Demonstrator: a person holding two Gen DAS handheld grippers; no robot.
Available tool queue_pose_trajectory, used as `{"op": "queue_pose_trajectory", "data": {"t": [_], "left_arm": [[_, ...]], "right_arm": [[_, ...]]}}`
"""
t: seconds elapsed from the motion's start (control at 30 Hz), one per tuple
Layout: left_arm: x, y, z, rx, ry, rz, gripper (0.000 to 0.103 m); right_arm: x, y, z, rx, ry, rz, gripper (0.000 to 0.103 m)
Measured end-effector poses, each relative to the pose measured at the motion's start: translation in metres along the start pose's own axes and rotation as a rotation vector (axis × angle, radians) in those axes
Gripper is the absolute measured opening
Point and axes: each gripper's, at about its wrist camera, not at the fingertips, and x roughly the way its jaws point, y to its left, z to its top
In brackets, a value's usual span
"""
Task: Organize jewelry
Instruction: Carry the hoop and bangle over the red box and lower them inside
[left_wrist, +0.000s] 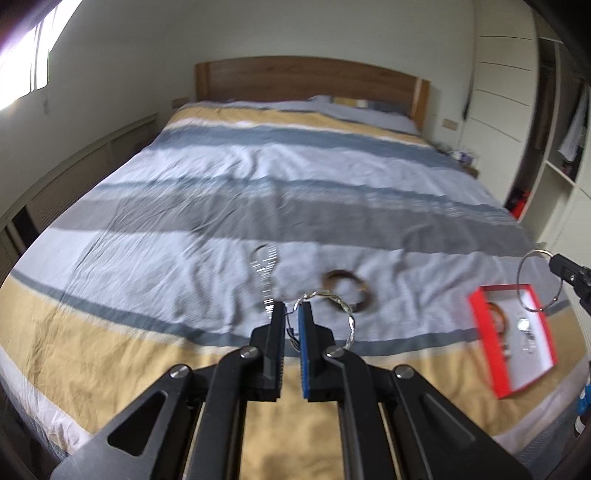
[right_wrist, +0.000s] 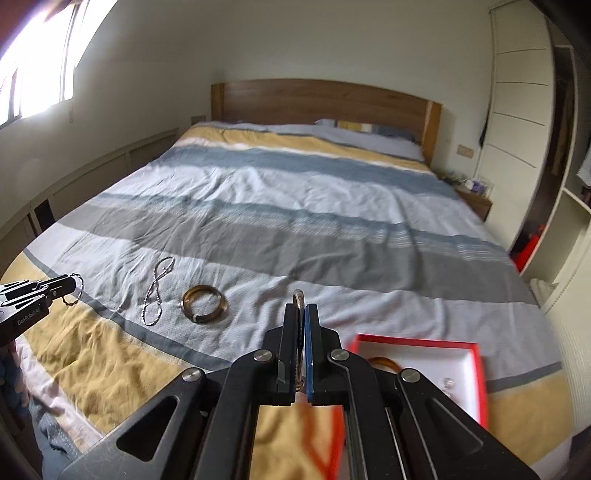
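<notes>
We hold two pieces above bed (left_wrist: 258, 177). Left gripper (left_wrist: 291, 314) jaws pinch twisted silver bangle (left_wrist: 343, 310), well left of red box (left_wrist: 513, 332). Right gripper (right_wrist: 304, 314) jaws pressed on thin ring bangle (left_wrist: 535, 280), hanging edge-up above box. Risk: thin rim slips from narrow pinch, drops outside box onto soft cover. Silver chain (right_wrist: 157, 291) lies long axis toward headboard, just left of brown bangle (right_wrist: 203, 303).
</notes>
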Motion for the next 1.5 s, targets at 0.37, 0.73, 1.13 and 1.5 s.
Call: {"op": "queue_pose_trajectory", "data": {"t": [0.37, 0.73, 1.13, 1.5], "left_arm": [[-0.019, -0.128, -0.002, 0.117, -0.013, -0.169, 0.006], [0.006, -0.233, -0.032, 0.208, 0.058, -0.286, 0.006], [0.062, -0.287, -0.072, 0.310, 0.191, -0.341, 0.006], [0.095, -0.320, -0.093, 0.360, 0.260, -0.369, 0.006]], "right_arm": [[-0.043, -0.088, -0.034, 0.069, 0.013, -0.089, 0.003], [-0.027, -0.130, -0.076, 0.109, 0.071, -0.081, 0.003], [0.035, -0.153, -0.121, 0.199, 0.167, 0.014, 0.004], [0.059, -0.188, -0.142, 0.264, 0.205, 0.026, 0.004]]}}
